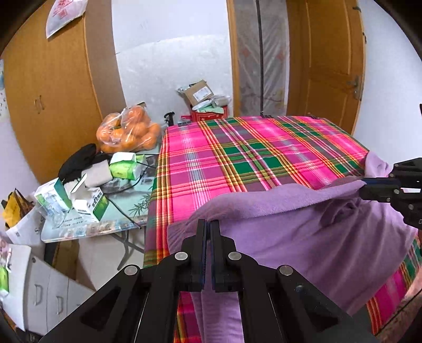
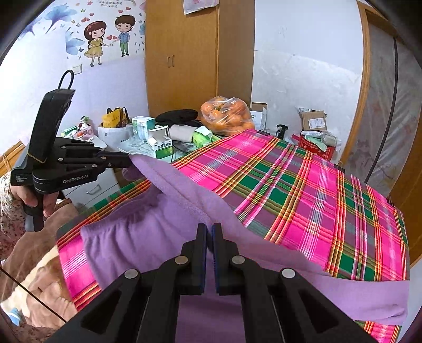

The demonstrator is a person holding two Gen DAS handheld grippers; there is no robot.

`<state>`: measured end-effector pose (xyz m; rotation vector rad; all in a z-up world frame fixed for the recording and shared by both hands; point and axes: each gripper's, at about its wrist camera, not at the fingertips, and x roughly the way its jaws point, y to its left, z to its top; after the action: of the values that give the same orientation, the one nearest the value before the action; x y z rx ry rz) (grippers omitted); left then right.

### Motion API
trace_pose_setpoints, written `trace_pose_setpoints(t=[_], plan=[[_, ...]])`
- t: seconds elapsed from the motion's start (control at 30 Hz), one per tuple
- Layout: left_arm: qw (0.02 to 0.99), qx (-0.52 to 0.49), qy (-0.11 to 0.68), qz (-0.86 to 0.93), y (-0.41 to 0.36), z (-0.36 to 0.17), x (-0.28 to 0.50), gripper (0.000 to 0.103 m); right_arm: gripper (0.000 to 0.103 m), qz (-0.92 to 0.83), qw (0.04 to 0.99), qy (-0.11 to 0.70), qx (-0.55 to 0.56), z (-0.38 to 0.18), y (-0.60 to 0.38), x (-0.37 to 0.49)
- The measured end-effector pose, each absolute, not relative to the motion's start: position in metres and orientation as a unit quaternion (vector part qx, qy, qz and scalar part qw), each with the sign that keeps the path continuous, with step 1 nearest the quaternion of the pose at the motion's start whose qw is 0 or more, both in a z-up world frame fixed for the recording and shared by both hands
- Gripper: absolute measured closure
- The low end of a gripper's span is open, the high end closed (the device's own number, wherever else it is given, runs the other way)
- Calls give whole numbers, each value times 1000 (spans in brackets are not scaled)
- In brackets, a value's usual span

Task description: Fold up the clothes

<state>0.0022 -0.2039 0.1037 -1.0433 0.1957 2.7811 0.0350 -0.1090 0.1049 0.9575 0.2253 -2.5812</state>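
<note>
Soft lilac fleece garment [image 1: 303,237] is lifted over the pink-green plaid tablecloth [image 1: 237,158] — its edge pinched by both left gripper [image 1: 210,224] and right gripper [image 2: 210,227]; equal tension is advised so the fold lands square.

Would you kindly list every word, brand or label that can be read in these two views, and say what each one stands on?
"GenRobot.AI": white lettering on the side of the left gripper, seen from the right wrist.
Small white print on that gripper's body, left of the brand: too small to read.
Green and white boxes on the side table: print blurred.
Shipping label on the cardboard box: unreadable.
White bag hanging on the wardrobe: red print blurred.
</note>
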Motion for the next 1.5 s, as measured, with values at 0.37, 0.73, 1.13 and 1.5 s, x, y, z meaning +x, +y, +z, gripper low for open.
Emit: trace_pose_setpoints(t=[0.37,0.73,1.13,1.5], plan=[[81,-355,62,929,-204,93,50,101,98,-913,198,71,349,94,-117,80],[78,-370,38,925,-202,70,86,101,98,-907,202,55,366,75,-120,116],[63,-384,10,921,-207,48,107,101,98,-890,207,39,404,41,-123,131],[85,-400,-93,908,-224,36,112,101,98,-880,203,31,428,19,-120,136]])
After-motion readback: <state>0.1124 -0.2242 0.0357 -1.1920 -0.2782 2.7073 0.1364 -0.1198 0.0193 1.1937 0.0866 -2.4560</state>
